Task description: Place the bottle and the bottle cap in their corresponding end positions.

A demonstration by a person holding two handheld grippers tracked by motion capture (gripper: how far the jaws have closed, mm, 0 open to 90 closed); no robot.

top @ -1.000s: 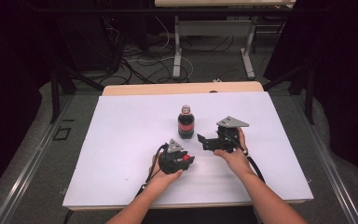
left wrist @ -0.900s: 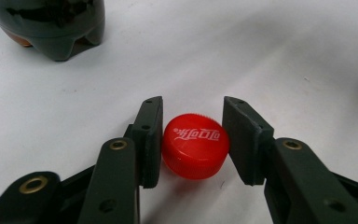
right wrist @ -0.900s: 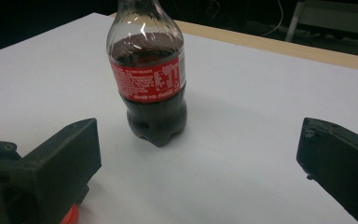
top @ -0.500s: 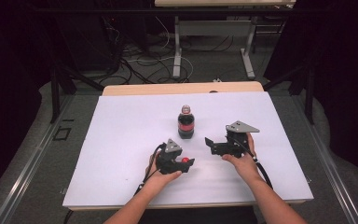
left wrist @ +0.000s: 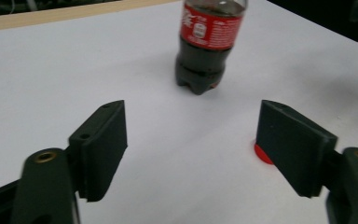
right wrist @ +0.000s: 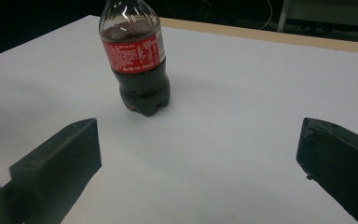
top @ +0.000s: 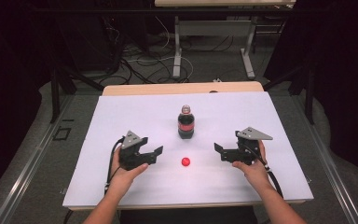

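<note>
A person stands at a white table (top: pixel 121 116), holding a black claw in each hand. The left claw (top: pixel 154 152) rests low on the table toward the near left, its jaws spread wide with nothing between them. The right claw (top: pixel 220 150) sits toward the near right, its jaws also spread wide and holding nothing. Between the two claws, a small red bottle cap (top: pixel 185 162) lies flat on the table, apart from both; in the left gripper view it peeks out beside the right-hand jaw. Just beyond the cap, near the middle of the table, a small cola bottle (top: pixel 185 123) with a red label stands upright with no cap on its neck, holding dark liquid. Cables lie on the floor (top: pixel 144 60) beyond the table.
</note>
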